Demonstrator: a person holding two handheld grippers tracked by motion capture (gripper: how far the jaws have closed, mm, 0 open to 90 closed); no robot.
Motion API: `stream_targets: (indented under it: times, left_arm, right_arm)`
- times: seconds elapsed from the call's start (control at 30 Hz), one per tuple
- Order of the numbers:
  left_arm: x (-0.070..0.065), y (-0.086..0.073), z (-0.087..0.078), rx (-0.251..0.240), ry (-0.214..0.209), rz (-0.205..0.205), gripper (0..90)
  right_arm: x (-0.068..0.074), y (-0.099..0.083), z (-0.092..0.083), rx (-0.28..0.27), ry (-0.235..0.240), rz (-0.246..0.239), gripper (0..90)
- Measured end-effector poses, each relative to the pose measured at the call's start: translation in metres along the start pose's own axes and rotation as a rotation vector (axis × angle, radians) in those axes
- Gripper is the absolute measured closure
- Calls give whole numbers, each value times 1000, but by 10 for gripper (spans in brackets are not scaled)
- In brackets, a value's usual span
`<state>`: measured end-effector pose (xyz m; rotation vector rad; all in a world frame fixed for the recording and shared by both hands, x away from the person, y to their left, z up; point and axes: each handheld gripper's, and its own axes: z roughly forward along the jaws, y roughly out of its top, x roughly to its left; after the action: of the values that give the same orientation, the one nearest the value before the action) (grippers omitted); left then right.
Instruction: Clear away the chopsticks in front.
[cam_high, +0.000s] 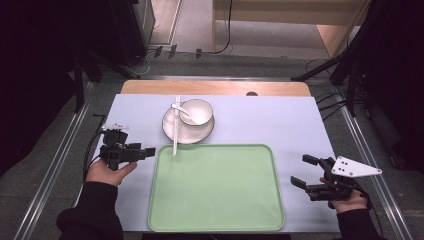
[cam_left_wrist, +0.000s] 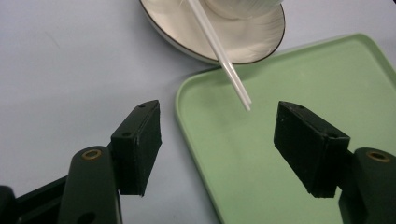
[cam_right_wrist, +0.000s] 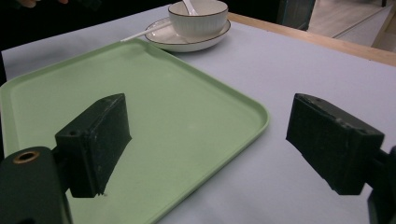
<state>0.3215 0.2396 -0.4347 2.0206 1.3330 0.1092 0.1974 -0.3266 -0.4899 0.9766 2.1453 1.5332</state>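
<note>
- White chopsticks (cam_high: 175, 125) lay slanted across the plate (cam_high: 171, 128) in the upper middle of the high view, their near tips hanging past the rim over the far-left corner of the green tray (cam_high: 216, 187).
- White bowl (cam_high: 196, 111) sat on that plate with a spoon (cam_high: 177, 106) resting in it; all of it stood on the pale blue bench (cam_high: 280, 120), just beyond the tray's far edge.
- Left claw (cam_high: 151, 152) hovered at the left of the frame, just beside the tray's far-left corner, jaws spread and nothing between them.
- In the left gripper view the chopstick tips (cam_left_wrist: 240, 91) pointed down toward the gap between the jaws, though apart from both pads; no contact seen.
- Right claw (cam_high: 304, 171) rested at the lower right of the high view, off the tray's right edge, jaws spread and empty; well apart from the crockery.
- Tray surface bare.
- Judged step: approach by the left claw toward the chopsticks; grasp not yet made.
- Next move likely called for: bring the left claw forward until the overhanging tips sat between the pads, then close on both sticks together.
- Risk noted: the sticks are thin and loose on the rim, so an off-centre pinch could split the pair or roll them off the plate.
</note>
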Motion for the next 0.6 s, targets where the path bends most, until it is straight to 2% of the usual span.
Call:
stream_targets:
  times: [0.13, 0.2, 0.3, 0.53, 0.6]
  left_arm:
    - [-1, 11, 10, 17, -1, 0, 315]
    - [-1, 20, 17, 23, 18, 2, 315]
    - [-1, 26, 22, 31, 22, 0, 315]
    - [0, 42, 39, 26, 23, -2, 320]
    - [-1, 48, 45, 33, 38, 2, 342]
  right_arm:
    - [0, 0, 0, 1, 0, -1, 137]
    - [0, 0, 0, 0, 0, -1, 137]
    - [0, 0, 0, 0, -1, -2, 136]
    - [0, 0, -1, 0, 0, -2, 137]
    - [0, 0, -1, 1, 1, -3, 137]
